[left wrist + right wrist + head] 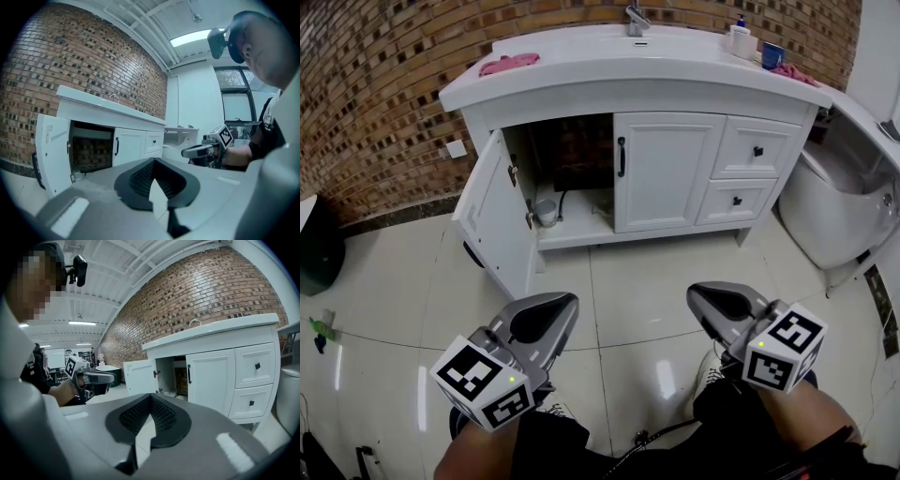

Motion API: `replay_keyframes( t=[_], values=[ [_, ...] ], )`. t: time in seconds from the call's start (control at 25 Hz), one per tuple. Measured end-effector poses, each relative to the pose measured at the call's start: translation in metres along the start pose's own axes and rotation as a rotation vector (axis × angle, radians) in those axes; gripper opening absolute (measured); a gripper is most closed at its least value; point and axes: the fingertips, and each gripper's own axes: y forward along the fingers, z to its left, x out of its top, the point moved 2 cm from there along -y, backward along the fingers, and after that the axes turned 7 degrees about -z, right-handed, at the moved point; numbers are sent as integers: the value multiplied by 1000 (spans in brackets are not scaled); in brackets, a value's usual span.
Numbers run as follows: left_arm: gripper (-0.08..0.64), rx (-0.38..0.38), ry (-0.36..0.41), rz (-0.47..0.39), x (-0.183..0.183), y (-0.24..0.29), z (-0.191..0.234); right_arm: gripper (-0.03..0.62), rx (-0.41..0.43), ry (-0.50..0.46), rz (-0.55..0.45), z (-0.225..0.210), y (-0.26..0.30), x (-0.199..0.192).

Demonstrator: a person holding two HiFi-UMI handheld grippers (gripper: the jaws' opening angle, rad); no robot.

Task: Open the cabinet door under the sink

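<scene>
The white sink cabinet [670, 169] stands against the brick wall. Its left door [492, 216] is swung wide open to the left, showing the dark inside and a pipe [546, 211]. The right door [666, 169], with a black handle [622, 157], is closed. My left gripper [567, 302] and right gripper [694, 292] hover over the tiled floor well short of the cabinet, both shut and empty. The left gripper view shows the left gripper [152, 159], the open door [51, 154] and the right gripper [201, 150]. The right gripper view shows the right gripper [151, 397], the left gripper [96, 377] and the open door [139, 376].
Two drawers [755, 150] fill the cabinet's right side. A toilet [834, 206] stands to the right. A pink cloth [508, 64], a soap bottle [741, 37] and a blue cup [773, 54] sit on the countertop. A dark bin [317, 248] is at the far left.
</scene>
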Motion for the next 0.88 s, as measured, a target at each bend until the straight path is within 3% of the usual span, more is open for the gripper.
replay_keyframes(
  t=[0.88],
  values=[
    [5,12,12,-9,1,-6,0,8,9,-17,11,7,1,-1]
  ],
)
